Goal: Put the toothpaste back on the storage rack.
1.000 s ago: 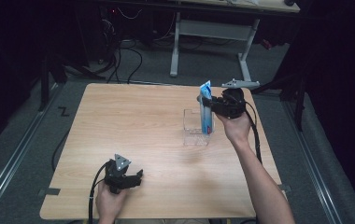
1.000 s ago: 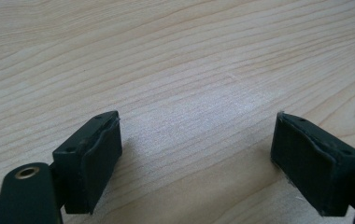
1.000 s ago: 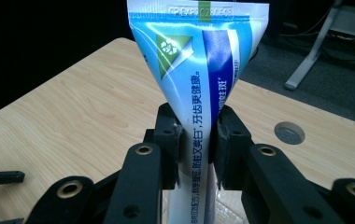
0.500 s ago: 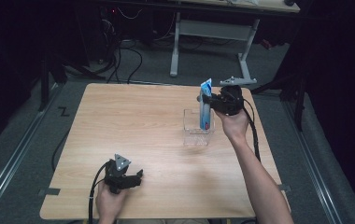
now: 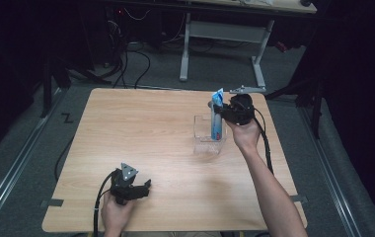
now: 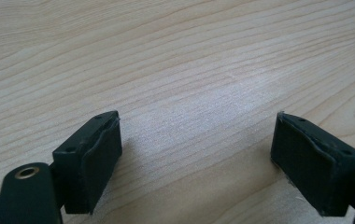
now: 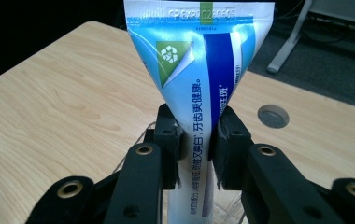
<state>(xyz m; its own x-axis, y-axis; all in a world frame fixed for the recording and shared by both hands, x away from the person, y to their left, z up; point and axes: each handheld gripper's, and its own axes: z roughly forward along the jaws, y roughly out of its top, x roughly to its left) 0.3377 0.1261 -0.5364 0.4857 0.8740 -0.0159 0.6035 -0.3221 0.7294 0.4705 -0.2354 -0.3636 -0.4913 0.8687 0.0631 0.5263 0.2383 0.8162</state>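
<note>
Toothpaste tube (image 7: 203, 84) — blue and white, upright, lower end inside clear container (image 5: 209, 134) on wooden surface (image 5: 141, 128). Right claw (image 7: 199, 149) clamped on tube's middle. Left claw (image 6: 196, 163) — spread wide, holding nothing, low over near surface edge.

Blue toothpaste tube (image 7: 203, 84) upright, pinched btwn right tool (image 7: 198, 147) pads, over wood table (image 7: 59, 107).

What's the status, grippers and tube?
Right gripper shut on toothpaste tube, upright in clear container. Left gripper open, resting low on table. Nothing in the way.
</note>
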